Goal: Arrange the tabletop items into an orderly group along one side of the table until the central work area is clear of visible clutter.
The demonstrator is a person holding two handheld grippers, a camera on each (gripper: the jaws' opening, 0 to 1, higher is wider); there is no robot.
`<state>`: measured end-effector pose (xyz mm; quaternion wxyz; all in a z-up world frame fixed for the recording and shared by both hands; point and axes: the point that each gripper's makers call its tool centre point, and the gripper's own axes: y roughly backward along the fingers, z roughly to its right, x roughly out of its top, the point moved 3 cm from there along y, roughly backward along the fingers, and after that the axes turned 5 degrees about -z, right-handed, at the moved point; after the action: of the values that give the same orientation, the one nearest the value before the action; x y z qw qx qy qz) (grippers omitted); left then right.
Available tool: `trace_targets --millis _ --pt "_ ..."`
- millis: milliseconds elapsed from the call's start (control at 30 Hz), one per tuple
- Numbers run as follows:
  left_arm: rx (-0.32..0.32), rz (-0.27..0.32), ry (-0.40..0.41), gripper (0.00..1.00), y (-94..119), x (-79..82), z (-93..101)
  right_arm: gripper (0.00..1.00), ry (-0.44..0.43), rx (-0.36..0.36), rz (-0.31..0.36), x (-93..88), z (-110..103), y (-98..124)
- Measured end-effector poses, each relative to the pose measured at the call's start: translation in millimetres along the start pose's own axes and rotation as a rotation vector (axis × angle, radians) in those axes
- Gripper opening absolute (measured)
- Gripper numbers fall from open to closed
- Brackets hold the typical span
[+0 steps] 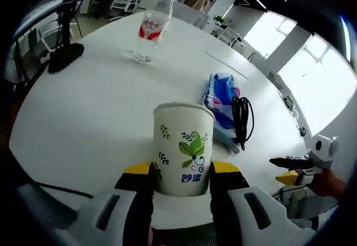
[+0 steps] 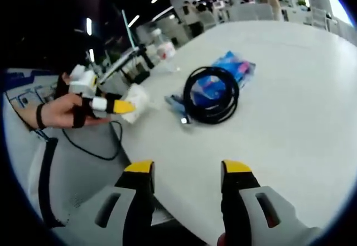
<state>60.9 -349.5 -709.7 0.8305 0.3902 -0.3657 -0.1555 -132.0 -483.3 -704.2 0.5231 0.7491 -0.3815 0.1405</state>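
A white paper cup [image 1: 184,148] with green leaves printed on it stands upright at the near edge of the round white table [image 1: 95,106]. My left gripper [image 1: 184,169] is shut on its lower part. Farther in, a coil of black cable [image 1: 242,120] lies against a blue packet [image 1: 218,96]. A clear bottle [image 1: 152,28] with a red label stands at the far side. My right gripper [image 2: 188,170] is open with nothing between its fingers, low over the table short of the cable coil [image 2: 212,95]. It appears at the right edge as the right gripper [image 1: 279,169]. The left gripper [image 2: 125,105], in a hand, holds the cup [image 2: 136,100].
A black stand with a round base [image 1: 66,56] sits at the table's far left. A thin black cord [image 2: 89,143] trails below the table edge. Desks, chairs and bright windows [image 1: 312,84] ring the room beyond.
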Motion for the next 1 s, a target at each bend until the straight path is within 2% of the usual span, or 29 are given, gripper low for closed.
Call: trace_targets --millis 233,400,600,867,1000 --pt "-0.032 -0.03 -0.084 0.38 -0.3 -5.9 15.9 0.45 0.034 0.027 0.009 11.9 -7.1 -3.3" --pt "-0.043 -0.043 -0.182 0.38 -2.0 -5.9 28.6 0.45 0.041 0.041 0.031 22.3 -10.5 -3.7" --pt "-0.066 -0.049 -0.232 0.38 -4.3 -6.4 41.0 0.45 0.033 0.059 0.052 30.0 -13.2 -3.8" --pt "-0.094 -0.075 -0.369 0.38 -4.5 -11.2 57.9 0.43 0.025 0.095 0.075 40.5 -16.0 -3.4" --pt "-0.113 -0.101 -0.49 0.38 -5.9 -16.8 67.9 0.42 0.011 0.137 0.105 51.1 -23.7 -0.9"
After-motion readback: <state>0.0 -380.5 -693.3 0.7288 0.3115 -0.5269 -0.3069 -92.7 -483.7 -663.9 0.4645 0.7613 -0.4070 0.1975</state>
